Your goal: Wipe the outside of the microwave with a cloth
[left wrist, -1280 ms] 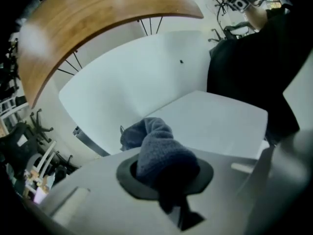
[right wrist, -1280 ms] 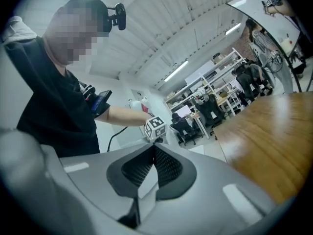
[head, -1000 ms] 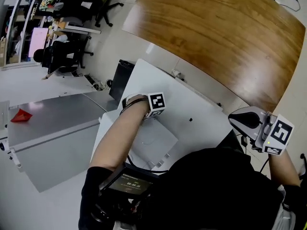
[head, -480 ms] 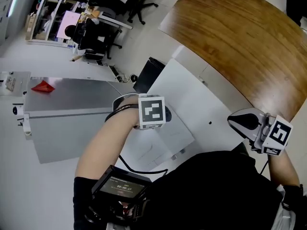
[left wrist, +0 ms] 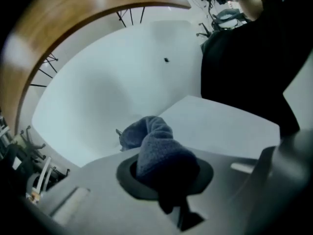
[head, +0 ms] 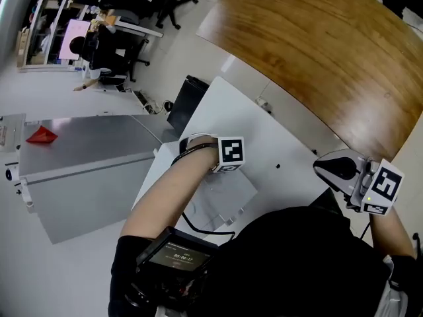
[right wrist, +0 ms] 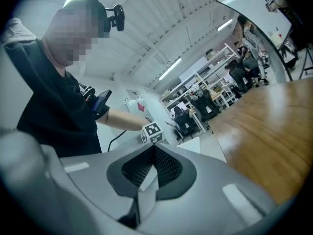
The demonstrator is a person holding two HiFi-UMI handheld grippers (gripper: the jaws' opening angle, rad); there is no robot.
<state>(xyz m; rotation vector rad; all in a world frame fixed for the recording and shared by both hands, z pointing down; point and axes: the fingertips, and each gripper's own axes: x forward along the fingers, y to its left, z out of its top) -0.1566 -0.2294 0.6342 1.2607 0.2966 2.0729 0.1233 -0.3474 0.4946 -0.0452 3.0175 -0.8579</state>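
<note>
Open-plan office with a pale floor [head: 192, 51], seen from above. A curved wooden desk [head: 317, 45] fills the upper right. Against its near edge stands a white boxy appliance, which I take to be the microwave [head: 264, 144]; only its flat top shows.

The left claw [left wrist: 164, 170] is clamped on a blue-grey cloth [left wrist: 154, 141]. The cloth bulges out between the jaws as a thick wad. Its far end appears to lie on the microwave's top, at the edge of a flat white panel [left wrist: 215, 126] that sits slightly raised on the near part of that top. A small dark speck [left wrist: 166, 59] marks the top farther on, toward the desk. From above, this claw is hidden under the person's forearm and the marker cube, over the near left part of the microwave.

The right claw [right wrist: 154, 163] has its jaws closed together with nothing between them. It is held to the right of the microwave, clear of it, and points back across toward the left arm.

The step in hand looks like the wiping of the top, with most of the white surface yet to be covered. The next move calls for pressing the wad flatter and drawing it across the top. The grip must stay firm so the cloth does not pull free. The sides and front would come after.
</note>
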